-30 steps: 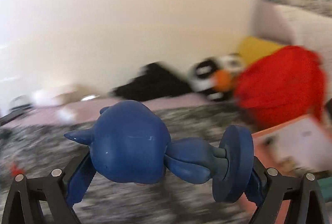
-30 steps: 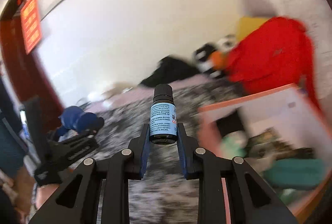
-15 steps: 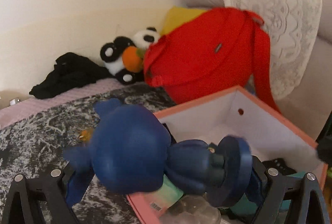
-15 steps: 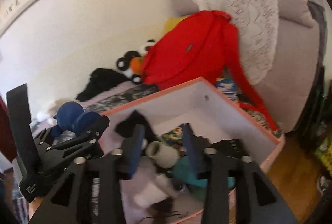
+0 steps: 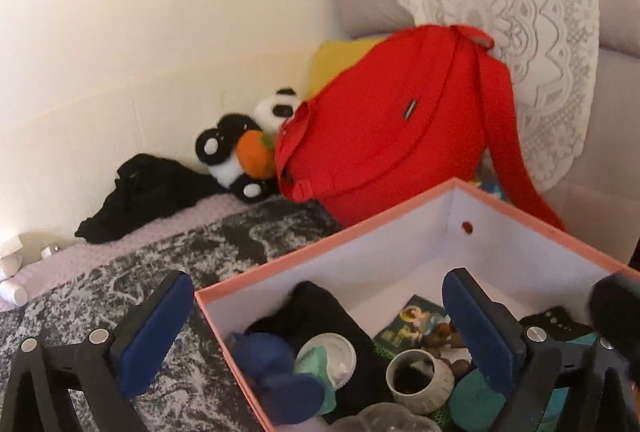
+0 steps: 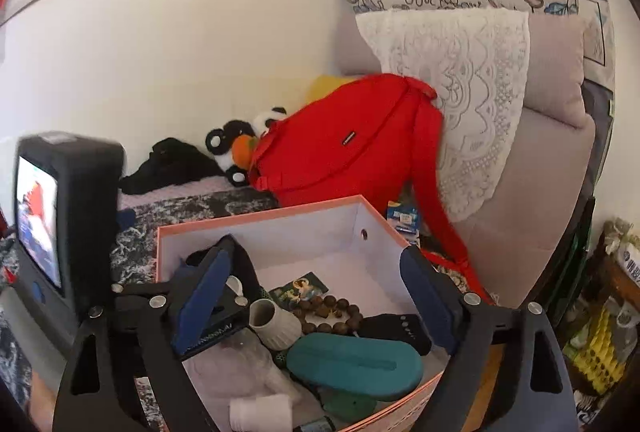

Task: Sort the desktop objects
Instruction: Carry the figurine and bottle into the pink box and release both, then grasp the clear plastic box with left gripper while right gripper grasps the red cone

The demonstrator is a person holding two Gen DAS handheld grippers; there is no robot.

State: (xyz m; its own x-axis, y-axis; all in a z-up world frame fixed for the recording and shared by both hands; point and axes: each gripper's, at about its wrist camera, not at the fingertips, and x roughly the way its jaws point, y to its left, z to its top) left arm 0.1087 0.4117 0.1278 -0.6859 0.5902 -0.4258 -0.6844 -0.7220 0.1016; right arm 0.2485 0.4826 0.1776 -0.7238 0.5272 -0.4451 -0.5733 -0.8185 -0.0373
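Left gripper [image 5: 316, 324]: spread wide, empty, poised over the near left corner of the box [image 5: 520, 210]; left finger outside the rim, right finger over the inside.
Right gripper [image 6: 316, 296]: spread wide, empty, over the middle of the box, both fingers inside the rim line.
Box: pink-edged card, white inside, round hole in the far wall, set on a mottled grey-black cloth [image 5: 120, 284].
Blue figure [image 5: 276, 364]: glossy moulded plastic, rounded head, on its side in the near left corner, directly below and between the left fingers; long axis roughly from that corner toward the near edge. Left gripper nearer.
Other contents: ribbed pale cup [image 6: 276, 324], upright-tilted, mid-box; brown wooden bead string [image 6: 332, 310] just beside it; teal oblong case [image 6: 356, 358] by the near edge; black cloth [image 5: 312, 308] at the left wall; printed card [image 6: 300, 288].
Judgement: both loads appear delivered; next pick would lie outside the box, leftward over the cloth.
Behind box: red bag [image 5: 384, 136], panda plush [image 5: 240, 156].
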